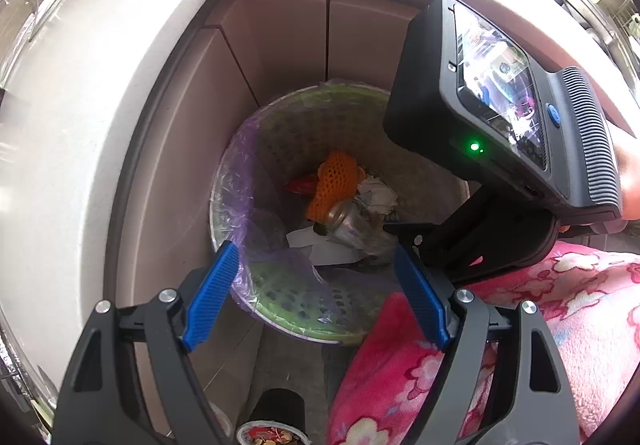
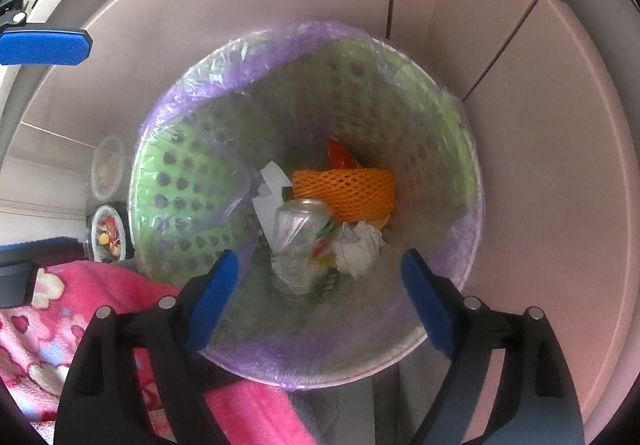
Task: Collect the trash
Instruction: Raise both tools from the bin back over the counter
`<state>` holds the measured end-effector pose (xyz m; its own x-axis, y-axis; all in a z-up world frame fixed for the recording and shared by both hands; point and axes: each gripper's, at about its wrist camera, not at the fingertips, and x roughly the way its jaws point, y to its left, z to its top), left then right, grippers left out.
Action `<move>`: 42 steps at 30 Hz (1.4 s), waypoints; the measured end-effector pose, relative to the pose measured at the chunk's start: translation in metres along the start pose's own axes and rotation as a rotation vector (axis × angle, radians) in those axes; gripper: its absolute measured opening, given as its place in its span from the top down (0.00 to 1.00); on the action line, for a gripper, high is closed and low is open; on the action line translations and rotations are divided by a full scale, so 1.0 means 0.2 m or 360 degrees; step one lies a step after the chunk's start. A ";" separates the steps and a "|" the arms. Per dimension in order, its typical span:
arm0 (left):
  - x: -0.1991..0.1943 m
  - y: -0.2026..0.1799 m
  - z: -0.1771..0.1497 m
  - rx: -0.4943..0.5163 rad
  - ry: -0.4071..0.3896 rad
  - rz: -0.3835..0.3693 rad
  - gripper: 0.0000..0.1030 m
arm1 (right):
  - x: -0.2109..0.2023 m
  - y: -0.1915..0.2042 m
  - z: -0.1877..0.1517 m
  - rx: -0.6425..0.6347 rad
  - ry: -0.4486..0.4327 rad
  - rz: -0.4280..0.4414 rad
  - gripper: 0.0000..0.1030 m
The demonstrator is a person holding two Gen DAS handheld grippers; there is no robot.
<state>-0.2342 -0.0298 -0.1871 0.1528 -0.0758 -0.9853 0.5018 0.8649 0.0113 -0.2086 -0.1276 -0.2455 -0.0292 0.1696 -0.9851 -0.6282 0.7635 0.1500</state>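
Note:
A green perforated trash bin (image 1: 296, 305) lined with a purple bag stands on the floor against pink cabinet doors; it also shows in the right wrist view (image 2: 192, 181). Inside lie an orange foam net (image 2: 344, 189), a clear plastic bottle (image 2: 300, 241), crumpled white paper (image 2: 360, 249), a white sheet and a red wrapper (image 2: 338, 157). My left gripper (image 1: 316, 289) is open and empty above the bin's near rim. My right gripper (image 2: 320, 293) is open and empty, directly over the bin. The right gripper's body (image 1: 500, 117) shows in the left wrist view.
A white countertop (image 1: 100, 105) curves above the cabinets. Pink flowered fabric (image 1: 520, 325) lies at the right of the bin, also seen in the right wrist view (image 2: 80, 309). A lidded snack container (image 2: 106, 233) stands on the floor left of the bin.

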 end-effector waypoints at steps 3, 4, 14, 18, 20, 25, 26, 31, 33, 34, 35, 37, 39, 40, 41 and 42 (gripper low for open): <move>-0.01 0.00 0.00 -0.0001 -0.0006 -0.0003 0.26 | 0.01 0.00 0.00 0.0003 -0.0001 0.0002 0.19; -0.01 0.00 0.00 -0.0002 -0.0007 -0.0004 0.26 | 0.01 0.00 0.00 0.0002 -0.0004 0.0001 0.19; -0.09 -0.01 0.01 0.0032 -0.0017 -0.0038 0.26 | -0.13 0.08 -0.01 -0.0054 -0.0053 -0.0005 0.19; -0.22 0.01 0.01 0.0058 -0.0063 -0.0043 0.22 | -0.29 0.12 -0.02 -0.0066 -0.0087 -0.0016 0.16; -0.29 0.01 0.01 0.0078 -0.0089 -0.0026 0.20 | -0.37 0.14 -0.02 -0.0073 -0.0111 -0.0028 0.15; -0.43 0.06 0.04 0.0097 -0.0112 -0.0015 0.20 | -0.59 0.16 0.00 -0.0089 -0.0160 -0.0045 0.14; -0.46 0.07 0.06 0.0105 -0.0119 -0.0003 0.20 | -0.62 0.16 0.00 -0.0088 -0.0170 -0.0050 0.14; -0.61 0.13 0.14 0.0086 -0.0201 0.0082 0.14 | -0.84 0.13 0.07 -0.0082 -0.0259 -0.0124 0.06; -0.66 0.18 0.19 0.0053 -0.0230 0.0090 0.13 | -0.93 0.10 0.11 -0.0069 -0.0312 -0.0173 0.04; -0.68 0.20 0.22 0.0030 -0.0251 0.0091 0.13 | -0.97 0.08 0.12 -0.0061 -0.0342 -0.0193 0.02; -0.70 0.23 0.25 0.0009 -0.0271 0.0101 0.12 | -1.02 0.06 0.15 -0.0047 -0.0379 -0.0216 0.02; -0.73 0.27 0.32 -0.0021 -0.0315 0.0118 0.12 | -1.09 0.01 0.18 -0.0021 -0.0426 -0.0250 0.02; -0.76 0.30 0.38 -0.0056 -0.0358 0.0155 0.10 | -1.14 -0.04 0.22 0.0009 -0.0473 -0.0286 0.02; -0.77 0.31 0.40 -0.0075 -0.0376 0.0162 0.09 | -1.16 -0.07 0.24 0.0024 -0.0484 -0.0305 0.02; -0.78 0.33 0.44 -0.0109 -0.0396 0.0176 0.07 | -1.18 -0.10 0.27 0.0038 -0.0497 -0.0328 0.02; -0.79 0.35 0.47 -0.0138 -0.0413 0.0192 0.07 | -1.19 -0.12 0.29 0.0048 -0.0510 -0.0343 0.02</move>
<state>-0.1425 -0.0039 -0.0151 0.4250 -0.0841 -0.9013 0.3936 0.9138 0.1003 -0.1411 -0.1508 -0.0091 0.3483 0.1859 -0.9188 -0.5704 0.8198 -0.0503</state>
